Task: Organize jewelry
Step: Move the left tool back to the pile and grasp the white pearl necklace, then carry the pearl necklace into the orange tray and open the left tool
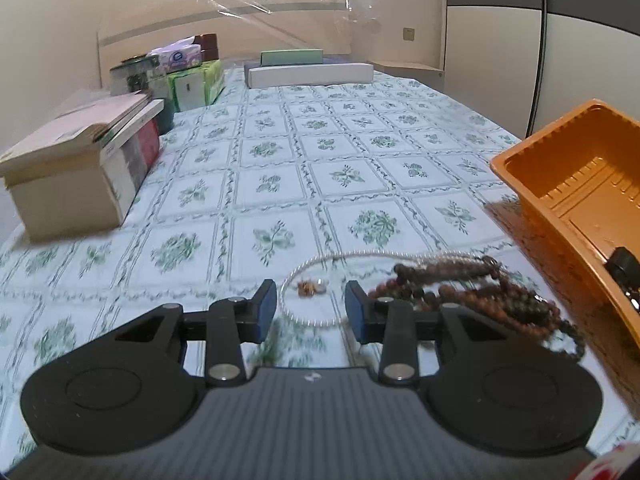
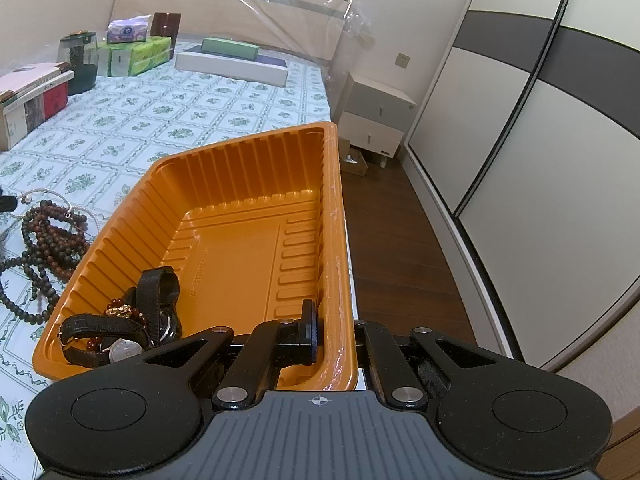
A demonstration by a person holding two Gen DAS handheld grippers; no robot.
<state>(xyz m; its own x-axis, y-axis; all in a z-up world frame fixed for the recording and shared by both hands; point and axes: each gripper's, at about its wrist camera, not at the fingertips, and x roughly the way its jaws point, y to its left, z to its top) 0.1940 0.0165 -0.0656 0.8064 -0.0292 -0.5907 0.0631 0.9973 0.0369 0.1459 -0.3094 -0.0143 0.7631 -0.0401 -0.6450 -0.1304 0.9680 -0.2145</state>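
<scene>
Gripping the near right rim of the ribbed orange plastic tray [image 2: 256,184] at the bed's right edge, the right gripper [image 2: 336,340] is clamped shut. The left gripper [image 1: 311,308], jaws part open and empty, straddles the thin white bead bracelet [image 1: 304,280] beside tangled brown wooden bead strands [image 1: 460,292]; closing could snag both.

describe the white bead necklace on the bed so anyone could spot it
On the green-flowered bedspread, look just left of the orange tray. The white bead necklace lies beside a heap of brown wooden beads; it is the only pale, thin loop there.
</scene>
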